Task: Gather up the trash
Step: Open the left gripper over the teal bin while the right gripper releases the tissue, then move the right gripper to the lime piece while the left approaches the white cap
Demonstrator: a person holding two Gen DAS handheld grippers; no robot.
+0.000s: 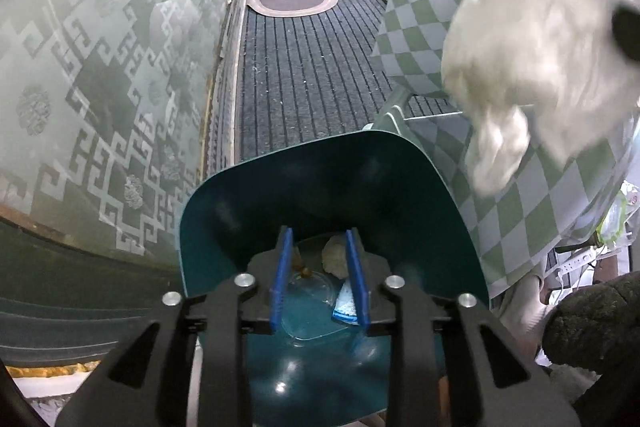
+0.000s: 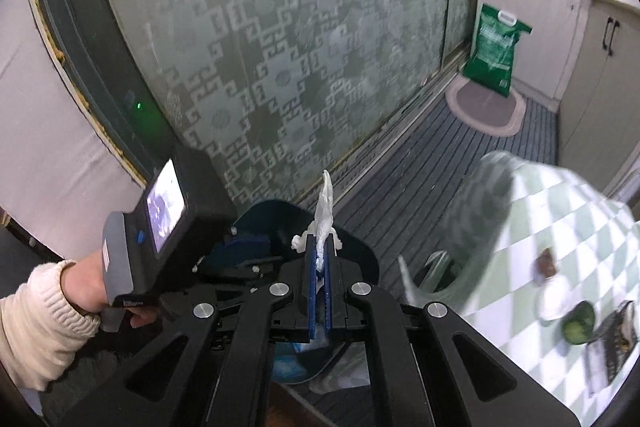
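Only the right wrist view shows the right gripper [image 2: 320, 259] clamping tissue [image 2: 325, 211]; left jaws apart over the bin [image 1: 320, 187].

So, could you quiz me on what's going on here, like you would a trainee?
1. True or false: the right gripper has its jaws shut on a white tissue.
2. What colour is the bin below the left gripper? A red, B teal, C yellow.
3. Fill in: the green bag stands by an oval ____.
Key: 1 true; 2 B; 3 mat.
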